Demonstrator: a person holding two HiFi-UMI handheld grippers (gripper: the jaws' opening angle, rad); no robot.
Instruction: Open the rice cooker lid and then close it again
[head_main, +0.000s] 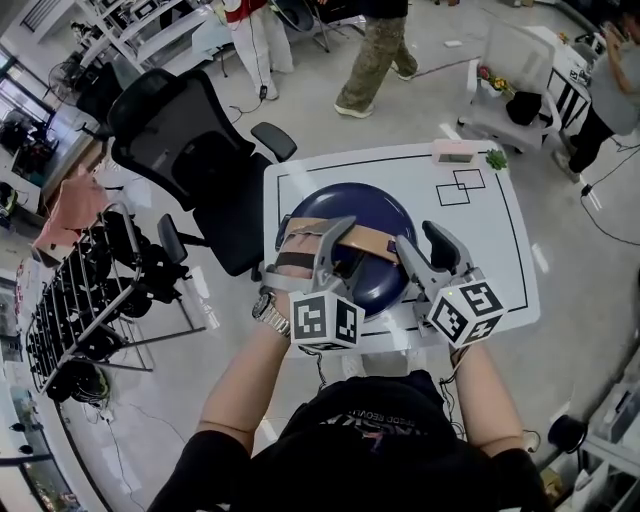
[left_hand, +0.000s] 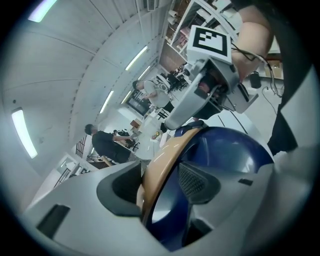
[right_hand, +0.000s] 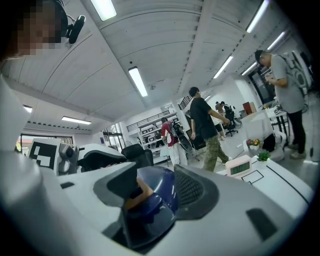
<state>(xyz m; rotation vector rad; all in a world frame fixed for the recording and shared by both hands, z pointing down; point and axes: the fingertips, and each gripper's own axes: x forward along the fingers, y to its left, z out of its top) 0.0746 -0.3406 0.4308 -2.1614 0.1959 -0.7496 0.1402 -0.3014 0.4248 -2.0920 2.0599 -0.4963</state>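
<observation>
Blue domed rice cooker (head_main: 380, 288) at the near middle of the white table (head_main: 500, 250), lid (head_main: 375, 200) down. Tan handle (head_main: 372, 240) arched across the top of the dome, side to side.

Astride that handle near its left end, the left gripper (left_hand: 160, 184). Jaws partly apart, the tan band running up between them. Band close against one pad (left_hand: 122, 187), a sliver of blue showing before the other, so not clamped. Tilted nose-down and rolled onto its side, marker cube toward the person.

At the cooker's right flank, the right gripper (head_main: 428, 250). Held nearly level, jaws spread wide. Between them, in the right gripper view, the edge of the dome and the handle's end, with no squeeze visible.

Both forearms reaching forward from the bottom of the head view, a metal watch (head_main: 270, 312) on the left wrist.

Farther back on the table, a small pink clock (head_main: 453, 151) beside a bit of green plant (head_main: 496, 158), near two outlined squares (head_main: 460, 187). Left of the table, a black office chair (head_main: 190, 150) just beside its edge. Beyond, people (head_main: 375, 60) standing about the room.
</observation>
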